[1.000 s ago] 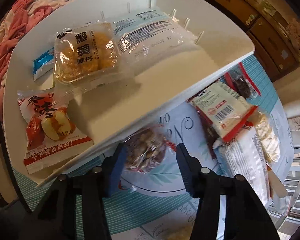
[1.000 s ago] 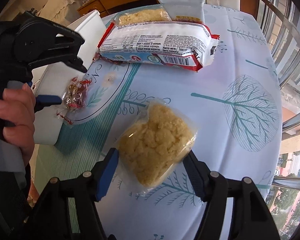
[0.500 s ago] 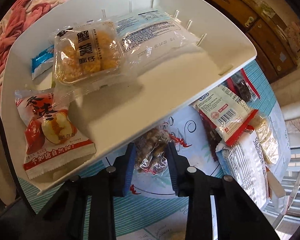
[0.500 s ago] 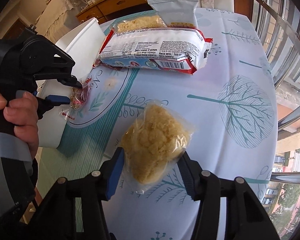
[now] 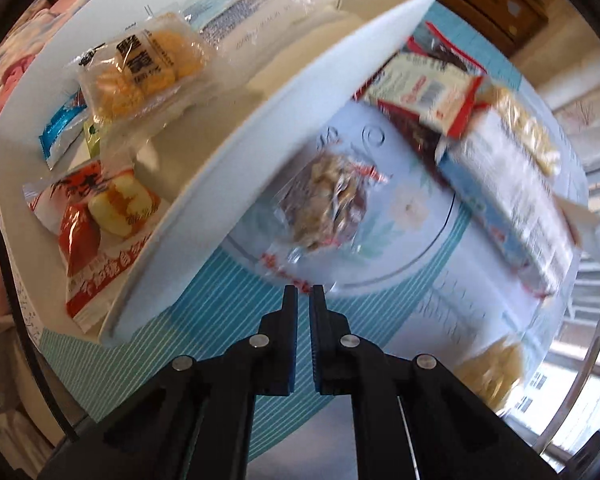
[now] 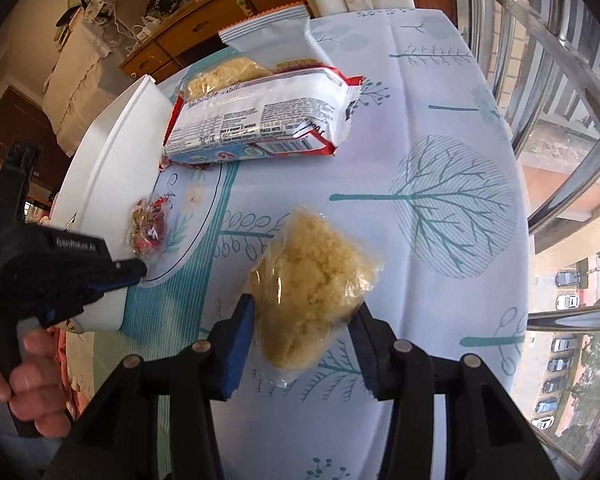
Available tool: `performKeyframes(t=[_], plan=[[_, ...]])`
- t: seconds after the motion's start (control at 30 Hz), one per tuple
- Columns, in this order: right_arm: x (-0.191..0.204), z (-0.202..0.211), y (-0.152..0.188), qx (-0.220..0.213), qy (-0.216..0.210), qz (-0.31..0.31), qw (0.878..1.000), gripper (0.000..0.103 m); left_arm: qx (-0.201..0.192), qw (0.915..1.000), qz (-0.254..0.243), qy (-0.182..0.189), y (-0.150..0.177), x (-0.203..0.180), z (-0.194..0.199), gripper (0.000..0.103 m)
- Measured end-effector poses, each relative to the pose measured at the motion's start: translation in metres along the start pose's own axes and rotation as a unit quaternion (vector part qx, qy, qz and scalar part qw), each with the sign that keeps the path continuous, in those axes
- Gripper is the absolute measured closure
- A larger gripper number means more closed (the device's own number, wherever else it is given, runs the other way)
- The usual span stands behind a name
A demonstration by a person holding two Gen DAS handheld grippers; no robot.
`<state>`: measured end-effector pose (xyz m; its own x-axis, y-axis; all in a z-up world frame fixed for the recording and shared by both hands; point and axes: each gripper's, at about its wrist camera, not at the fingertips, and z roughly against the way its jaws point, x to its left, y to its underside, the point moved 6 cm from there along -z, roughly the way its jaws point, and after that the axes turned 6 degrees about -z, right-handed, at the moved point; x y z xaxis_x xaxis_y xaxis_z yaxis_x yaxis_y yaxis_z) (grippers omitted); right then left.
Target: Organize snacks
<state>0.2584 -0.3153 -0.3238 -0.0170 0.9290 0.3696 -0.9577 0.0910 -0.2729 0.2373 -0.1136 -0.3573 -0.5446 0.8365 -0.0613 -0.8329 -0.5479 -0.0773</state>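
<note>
L gripper: jaws closed to a thin slit, tips pinching the clear bottom edge of a small nut pkt; rest of the pkt hangs or lies just beyond the tips, frame blurred so can't tell if it is off the tablecloth. White tray sits just left of the pkt, w/ an apple-print red pkt, a yellow cake pkt, a blue pkt edge and a large pale bag inside. R gripper: jaws closing, yellow crumbly snack bag between the blue pads; left pad against the wrapper, right pad at its edge, grip not clearly firm. Bag lies on the tree-print cloth in front of the gripper, well apart from the tray. Farther out: long white/red wafer pack beside the tray's far end, another yellow bag and a white pouch behind it. A hand holds the L gripper's handle at frame left.
</note>
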Motion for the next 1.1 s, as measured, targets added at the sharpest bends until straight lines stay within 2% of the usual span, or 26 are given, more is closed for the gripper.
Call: performKeyframes(t=[0.1,0.3,0.37,0.43,0.5,0.57,0.67,0.73,0.87,0.93,1.1], plan=[[-0.001,0.007,-0.006,-0.016,0.004,-0.013,1.000,0.056,0.008,0.9998,-0.019,0.003,0.017,0.005,0.003,0.099],[0.004,0.023,-0.010,-0.046,0.006,-0.018,0.999,0.057,0.013,0.9980,-0.036,0.051,0.044,0.012,0.011,0.097],[0.007,0.029,-0.010,-0.054,0.011,-0.010,0.998,0.057,0.008,0.9968,-0.034,0.072,0.052,0.015,0.013,0.084],[0.008,0.034,-0.011,-0.060,0.016,-0.001,0.998,0.057,0.005,0.9966,-0.027,0.078,0.059,0.020,0.014,0.071],[0.010,0.037,-0.011,-0.065,0.017,0.005,0.998,0.057,0.003,0.9950,-0.018,0.098,0.064,0.018,0.013,0.067],[0.011,0.039,-0.011,-0.069,0.015,0.009,0.997,0.057,-0.003,0.9936,-0.017,0.111,0.069,0.015,0.014,0.048],[0.012,0.043,-0.010,-0.072,0.017,0.016,0.997,0.057,-0.027,0.9913,-0.004,0.129,0.069,0.019,0.016,0.036],[0.012,0.043,-0.009,-0.071,0.016,0.018,0.997,0.057,-0.042,0.9913,0.005,0.125,0.066,0.020,0.020,0.031],[0.010,0.041,-0.008,-0.068,0.017,0.018,0.997,0.057,-0.062,0.9933,0.013,0.097,0.039,0.011,0.018,0.030],[0.009,0.041,-0.008,-0.067,0.017,0.017,0.997,0.057,-0.077,0.9948,0.002,0.065,0.031,0.004,0.016,0.030],[0.004,0.042,-0.008,-0.066,0.017,0.012,0.998,0.057,-0.111,0.9936,-0.007,0.015,0.013,0.002,0.020,0.030]])
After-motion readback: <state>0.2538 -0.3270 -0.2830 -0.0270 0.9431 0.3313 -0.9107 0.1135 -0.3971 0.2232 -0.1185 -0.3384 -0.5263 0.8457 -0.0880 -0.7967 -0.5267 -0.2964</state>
